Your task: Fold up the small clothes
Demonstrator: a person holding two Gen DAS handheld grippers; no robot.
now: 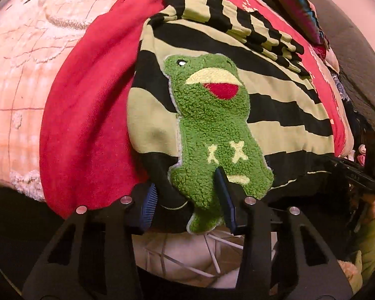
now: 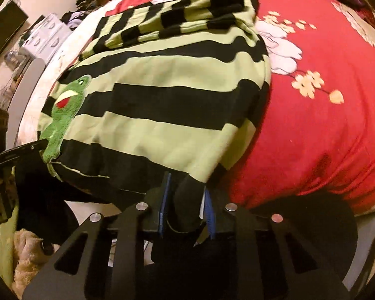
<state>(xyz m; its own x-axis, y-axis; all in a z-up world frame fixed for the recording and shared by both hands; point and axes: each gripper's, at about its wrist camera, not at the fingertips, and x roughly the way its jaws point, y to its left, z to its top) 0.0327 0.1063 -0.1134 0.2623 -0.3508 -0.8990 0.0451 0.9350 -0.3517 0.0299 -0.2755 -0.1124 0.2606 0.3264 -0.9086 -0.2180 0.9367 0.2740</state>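
Note:
A small sweater (image 1: 275, 85) (image 2: 162, 85) with green and black stripes lies flat on the red bedspread (image 2: 312, 130), its sleeves folded across the top. A fuzzy green frog patch (image 1: 212, 130) (image 2: 60, 115) sits on its front. My left gripper (image 1: 187, 203) is shut on the black hem at the frog's foot, at the bed's edge. It also shows in the right wrist view, at the far left. My right gripper (image 2: 186, 207) is shut on the black hem at the sweater's other bottom corner. In the left wrist view it appears at the right edge.
A pale pink quilt (image 1: 25, 75) covers the bed beyond the red bedspread. Colourful pillows (image 1: 300, 7) lie at the far end. Beside the bed stand a white drawer unit (image 2: 45, 35) and a tan plush toy (image 2: 30, 250). Tiled floor (image 1: 187, 255) shows below the bed edge.

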